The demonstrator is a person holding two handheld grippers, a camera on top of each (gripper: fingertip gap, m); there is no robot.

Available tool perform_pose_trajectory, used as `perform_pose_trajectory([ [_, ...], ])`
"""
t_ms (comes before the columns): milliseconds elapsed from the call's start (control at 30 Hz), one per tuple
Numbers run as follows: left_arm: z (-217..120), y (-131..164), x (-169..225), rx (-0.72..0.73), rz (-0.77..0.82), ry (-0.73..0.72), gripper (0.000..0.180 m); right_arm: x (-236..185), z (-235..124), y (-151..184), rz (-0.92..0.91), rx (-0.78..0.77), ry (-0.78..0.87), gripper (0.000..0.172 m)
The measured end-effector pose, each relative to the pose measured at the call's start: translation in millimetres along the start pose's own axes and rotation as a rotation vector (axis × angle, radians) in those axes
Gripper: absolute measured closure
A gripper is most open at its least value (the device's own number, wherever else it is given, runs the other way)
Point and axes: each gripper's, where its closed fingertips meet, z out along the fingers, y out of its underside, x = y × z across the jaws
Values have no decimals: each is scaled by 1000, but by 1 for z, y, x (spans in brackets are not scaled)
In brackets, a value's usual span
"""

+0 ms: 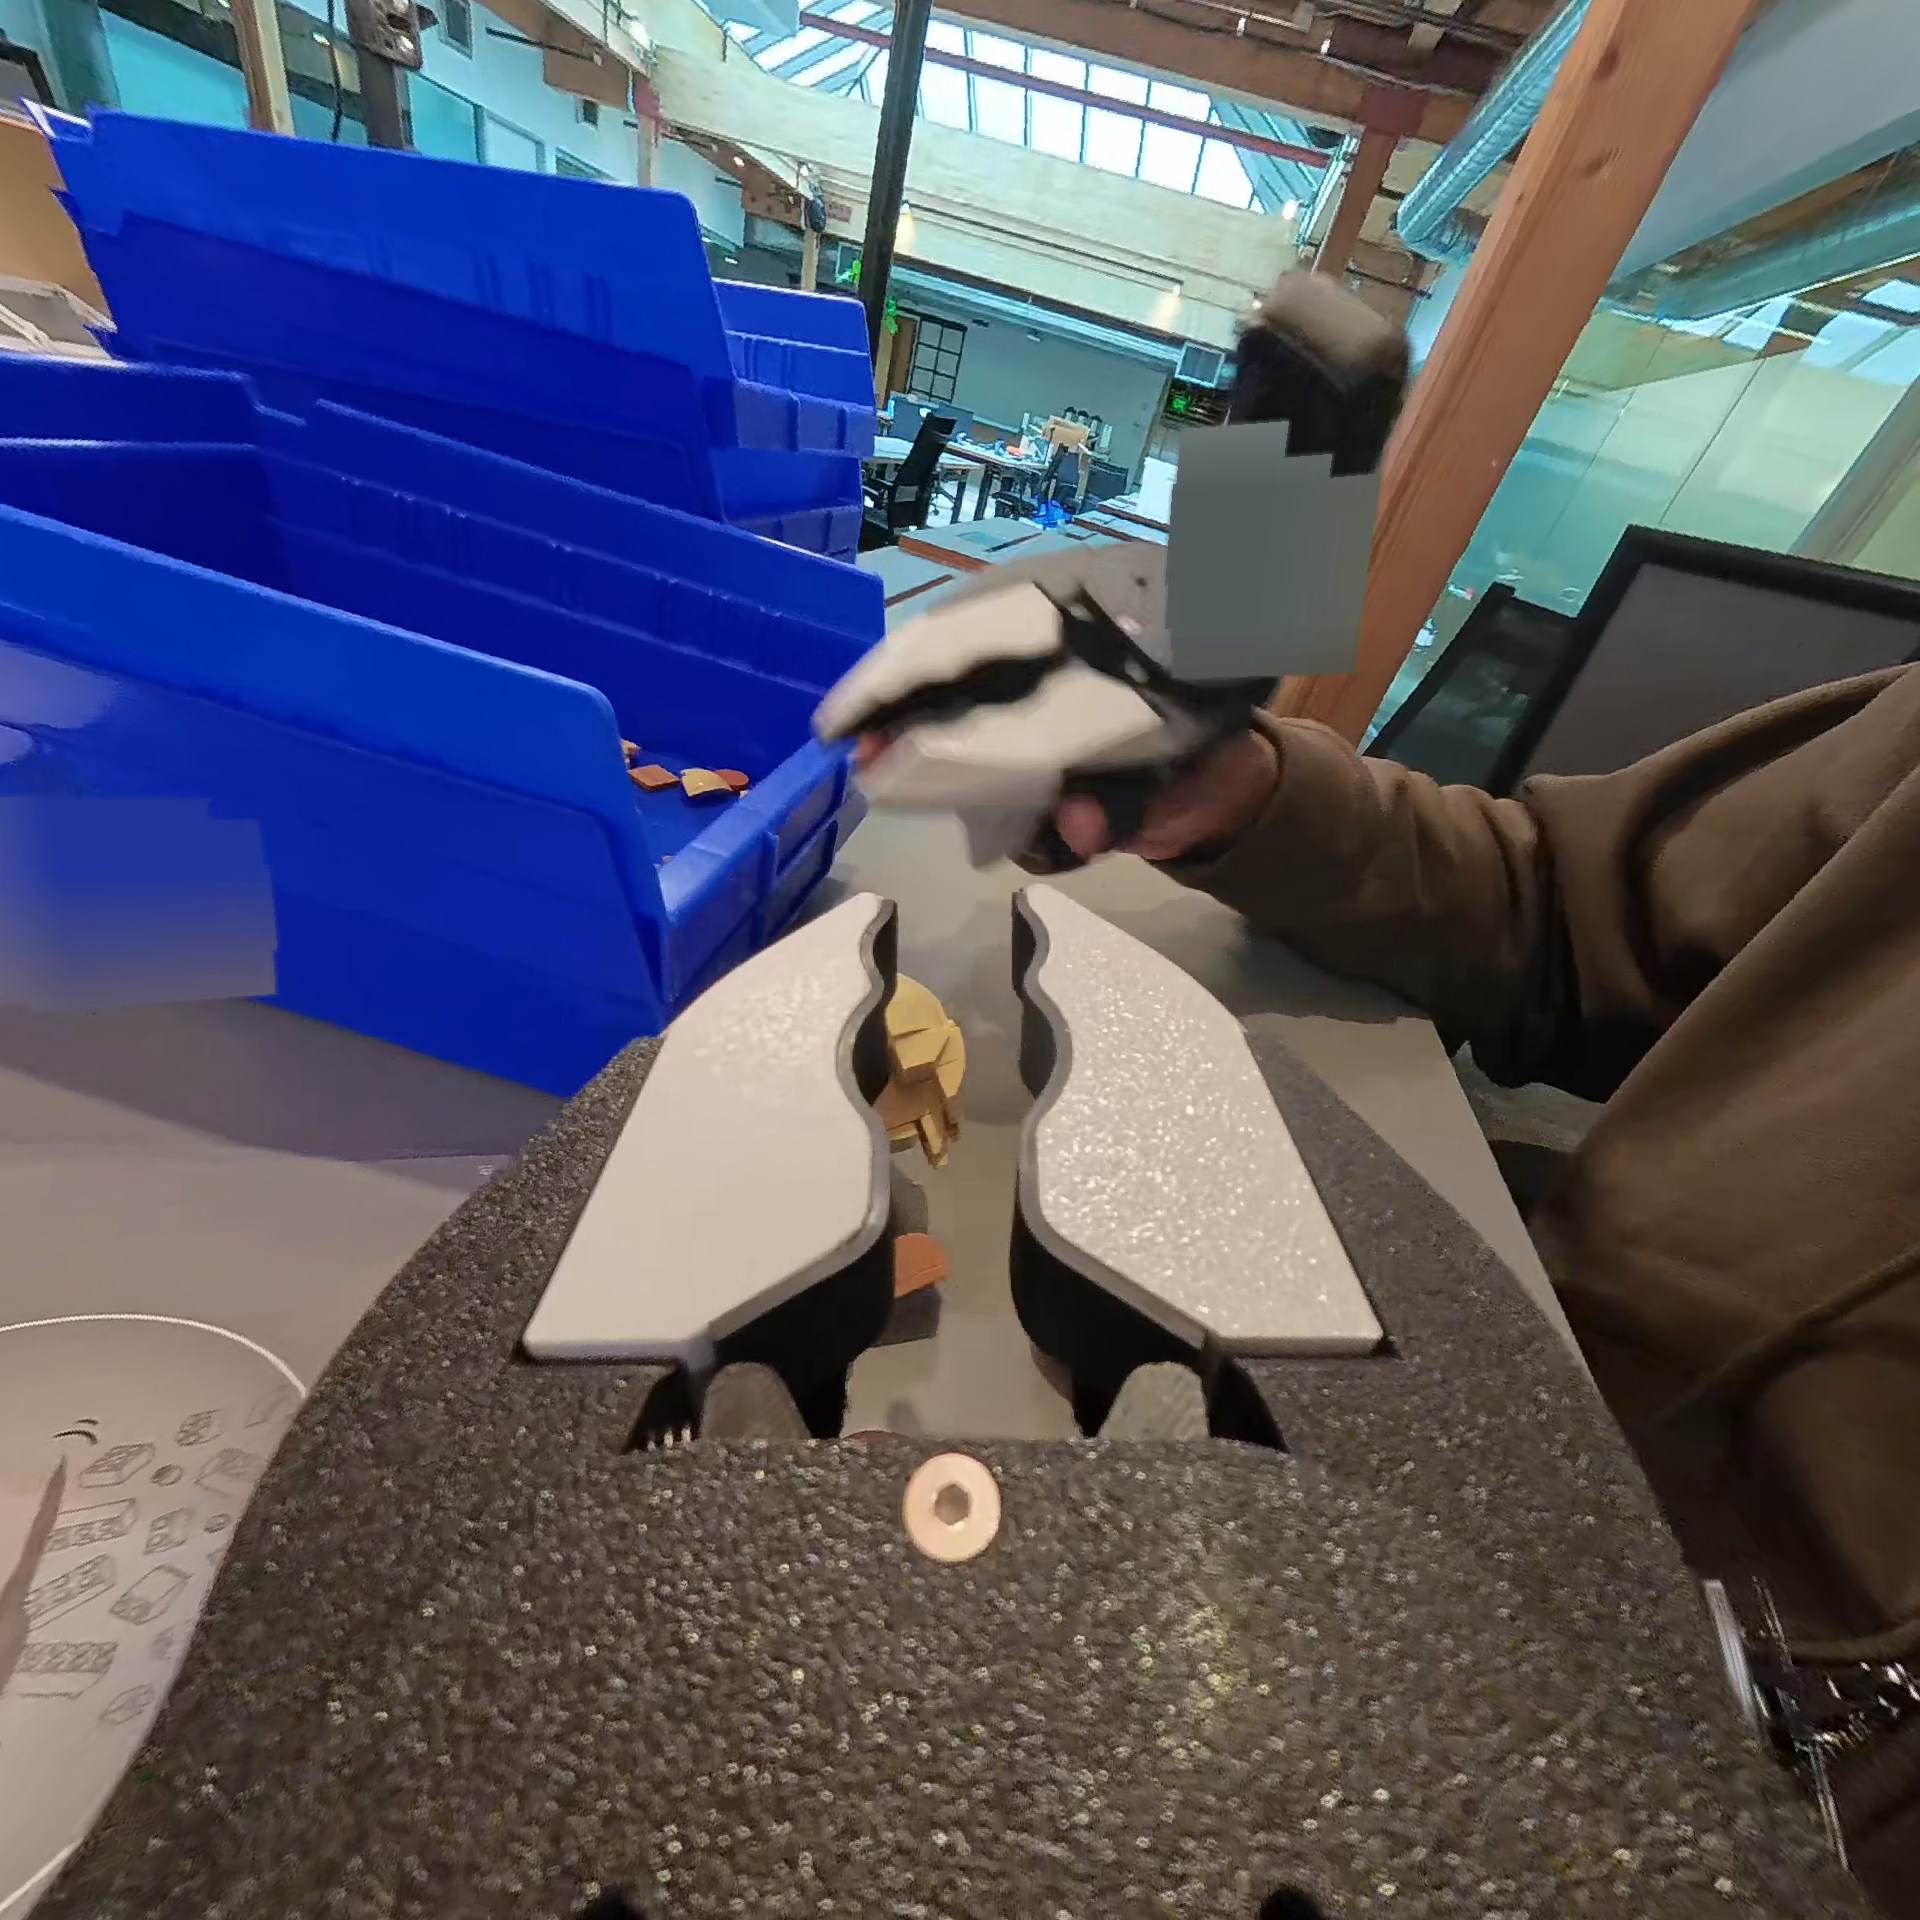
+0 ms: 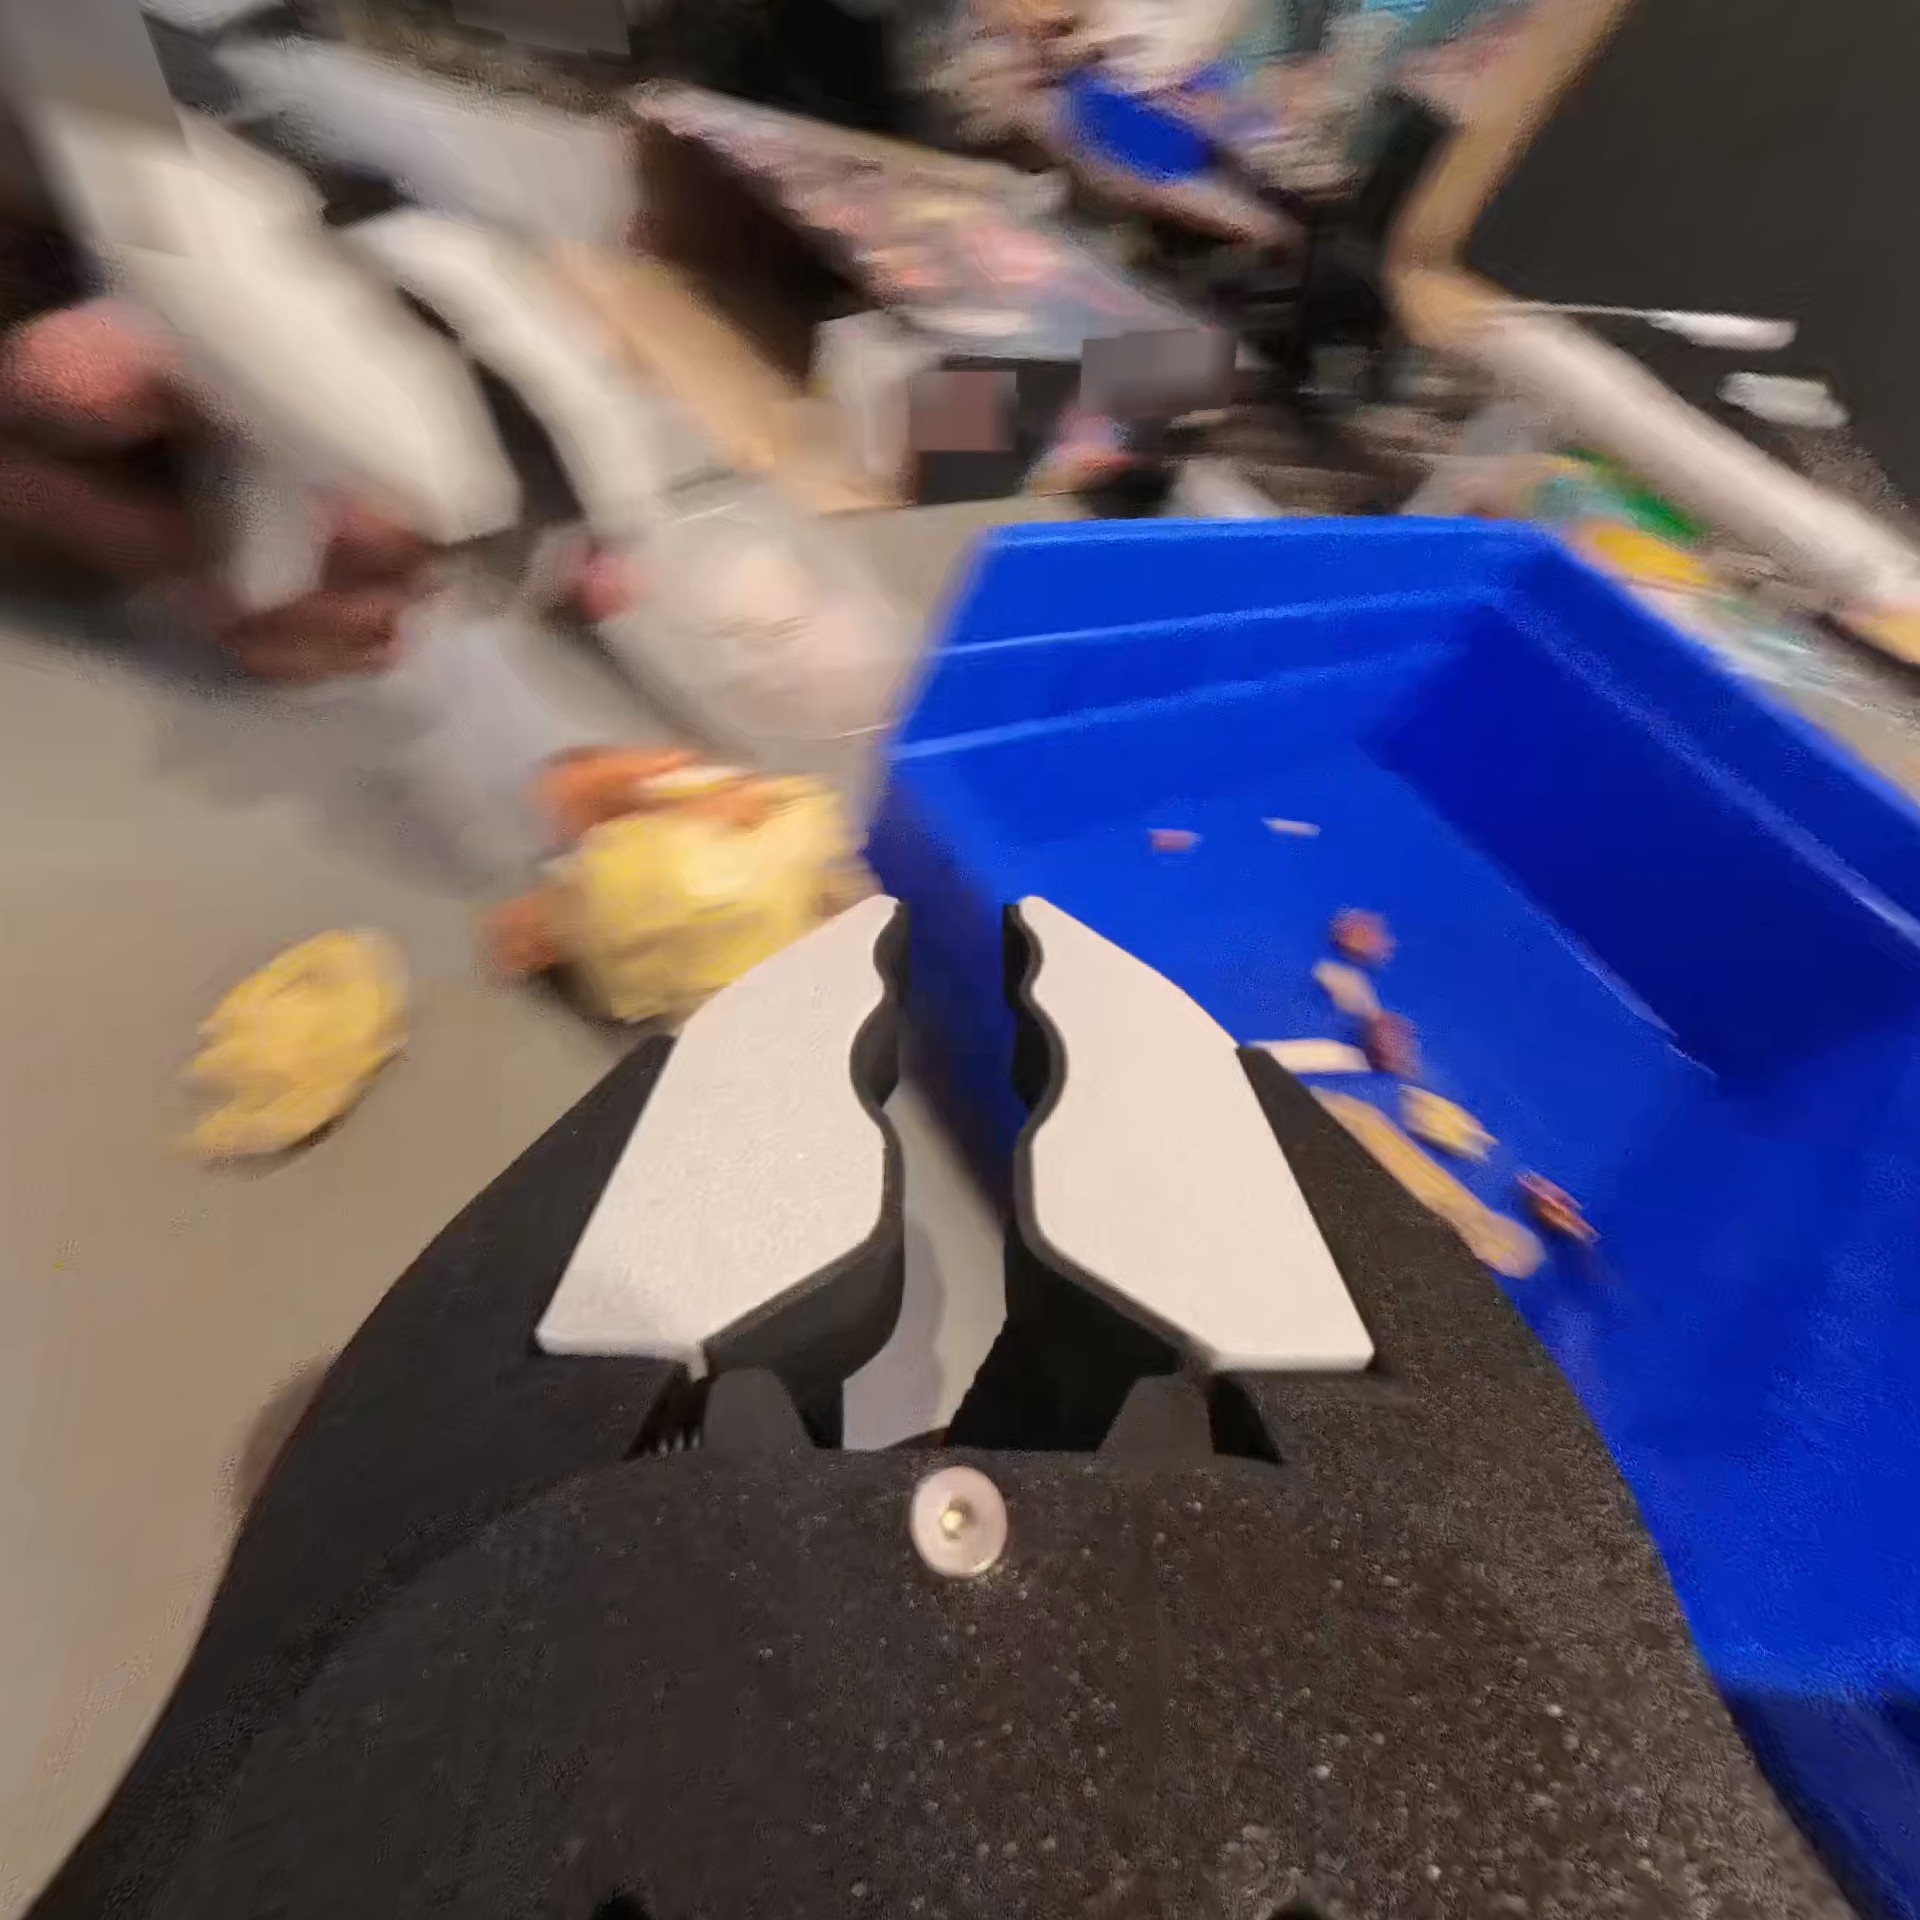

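Note:
In the left wrist view my left gripper (image 1: 954, 909) is open over the grey table. A tan brick assembly (image 1: 925, 1049) lies between its fingers, close against the left finger (image 1: 769, 1091) and clear of the right one. A small orange-brown piece (image 1: 916, 1259) lies nearer the palm. My right gripper (image 1: 847, 727), blurred, hovers over the near corner of a blue bin (image 1: 748, 831). In the blurred right wrist view my right gripper (image 2: 956, 914) is open with nothing between the pads, above the bin's corner (image 2: 1195, 561). Several small tan and brown pieces (image 2: 1361, 997) lie in the bin.
More blue bins (image 1: 416, 364) are stacked at the left. Yellow-tan brick clumps (image 2: 696, 894) (image 2: 291, 1039) lie on the table left of the bin. A white sheet with drawings (image 1: 104, 1507) lies at lower left. A person's brown sleeve (image 1: 1558, 935) and a dark monitor (image 1: 1714, 644) are at the right. My hands' fingertips stand some 9 cm from each other.

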Motion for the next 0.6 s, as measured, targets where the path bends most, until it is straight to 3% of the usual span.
perform_pose_trajectory([
  [100,-2,-2,-2,-4,31,-15,160,-89,-6,24,-162,-124,-404,156],
  [200,-2,2,-2,-29,66,-17,160,-136,-11,49,-223,-256,-570,148],
  [433,0,9,3,-86,166,-19,160,-152,-11,44,-264,-246,-556,128],
  [600,0,9,2,-85,168,-24,161,-159,-11,34,-363,-172,-510,129],
])
